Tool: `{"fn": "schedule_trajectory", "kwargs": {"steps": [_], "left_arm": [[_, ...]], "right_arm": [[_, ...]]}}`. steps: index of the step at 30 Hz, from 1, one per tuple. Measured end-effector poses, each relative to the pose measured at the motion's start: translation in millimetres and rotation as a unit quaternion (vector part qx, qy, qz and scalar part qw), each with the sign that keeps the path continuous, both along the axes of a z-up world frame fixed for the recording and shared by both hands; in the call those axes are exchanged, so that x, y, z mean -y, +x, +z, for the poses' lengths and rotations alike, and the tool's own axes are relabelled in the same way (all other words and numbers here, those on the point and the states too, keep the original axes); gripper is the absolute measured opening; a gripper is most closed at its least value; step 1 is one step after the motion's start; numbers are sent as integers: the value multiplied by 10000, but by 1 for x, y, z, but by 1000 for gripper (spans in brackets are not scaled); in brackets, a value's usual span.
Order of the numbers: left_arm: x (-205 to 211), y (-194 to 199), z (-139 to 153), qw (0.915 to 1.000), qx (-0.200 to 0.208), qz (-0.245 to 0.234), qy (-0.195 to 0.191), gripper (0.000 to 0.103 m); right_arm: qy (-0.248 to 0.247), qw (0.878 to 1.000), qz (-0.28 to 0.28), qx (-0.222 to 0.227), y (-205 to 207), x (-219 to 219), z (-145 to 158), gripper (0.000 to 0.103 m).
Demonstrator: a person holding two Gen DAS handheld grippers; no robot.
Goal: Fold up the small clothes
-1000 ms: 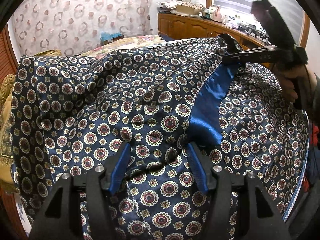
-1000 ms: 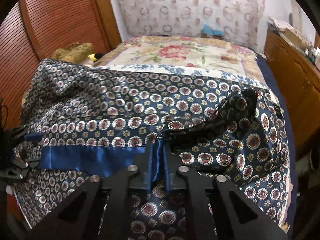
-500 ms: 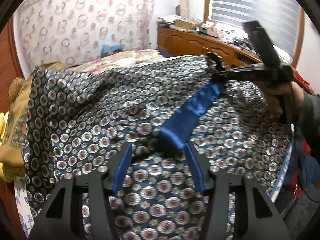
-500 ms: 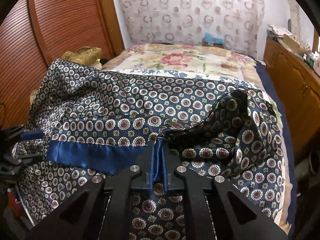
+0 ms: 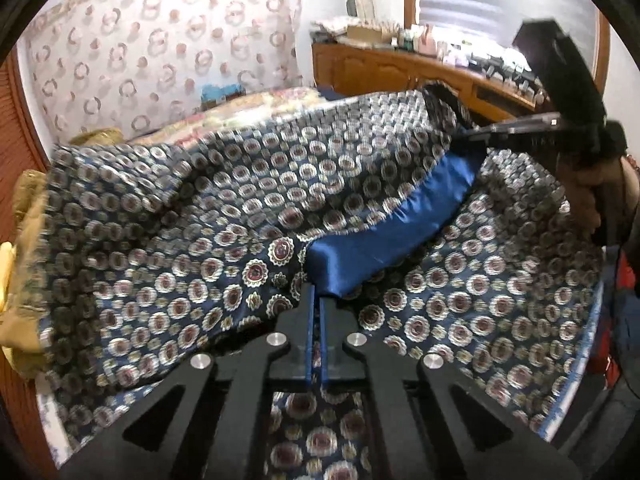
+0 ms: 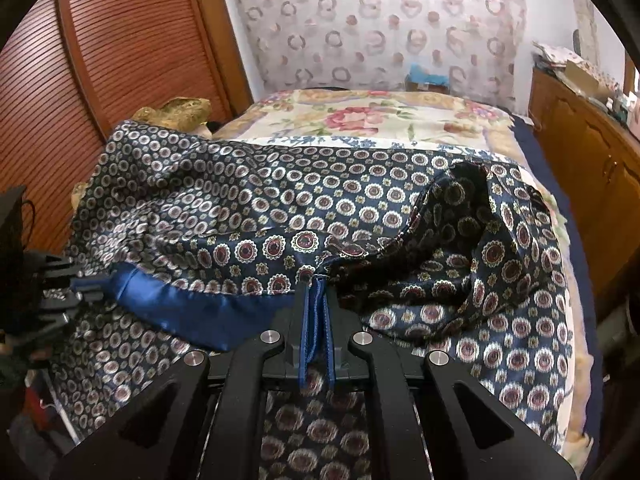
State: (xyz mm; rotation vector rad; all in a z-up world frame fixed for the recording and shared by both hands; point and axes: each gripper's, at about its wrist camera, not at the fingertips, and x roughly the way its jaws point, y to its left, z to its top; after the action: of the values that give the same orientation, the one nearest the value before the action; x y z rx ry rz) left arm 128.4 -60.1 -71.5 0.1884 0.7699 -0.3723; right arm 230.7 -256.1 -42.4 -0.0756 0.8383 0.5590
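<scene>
A navy silk garment (image 5: 224, 216) with medallion print and a plain blue band (image 5: 392, 224) lies spread over the bed; it also shows in the right wrist view (image 6: 320, 208) with its band (image 6: 188, 300). My left gripper (image 5: 316, 300) is shut on one end of the blue band. My right gripper (image 6: 314, 280) is shut on the band's other end, and it shows at the right of the left wrist view (image 5: 472, 136). The left gripper shows at the left edge of the right wrist view (image 6: 80, 288). The band hangs slack between them.
A floral bedspread (image 6: 360, 116) covers the bed behind the garment. A wooden cabinet (image 6: 592, 152) with clutter stands along the right. A slatted wooden door (image 6: 100, 52) is at the left. A yellow-brown cloth (image 5: 24, 248) lies at the bed's left edge.
My left gripper has gone from open to shut on the near end of the blue band. The right gripper stays shut on the other end and both have lifted slightly.
</scene>
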Motion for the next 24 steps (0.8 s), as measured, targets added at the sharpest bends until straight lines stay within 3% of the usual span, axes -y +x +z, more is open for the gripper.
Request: {"fn": "schedule_trajectory", "kwargs": {"steps": [9,24], "left_arm": [[-23,-59,30,9982,415,-88,-434,0],[-44,-99,27,9972,334,108,-655,0]], "right_arm": [[212,9996,149,138,-64,10,14,2],[356,9992,174,23,-140,29,18,2]]}}
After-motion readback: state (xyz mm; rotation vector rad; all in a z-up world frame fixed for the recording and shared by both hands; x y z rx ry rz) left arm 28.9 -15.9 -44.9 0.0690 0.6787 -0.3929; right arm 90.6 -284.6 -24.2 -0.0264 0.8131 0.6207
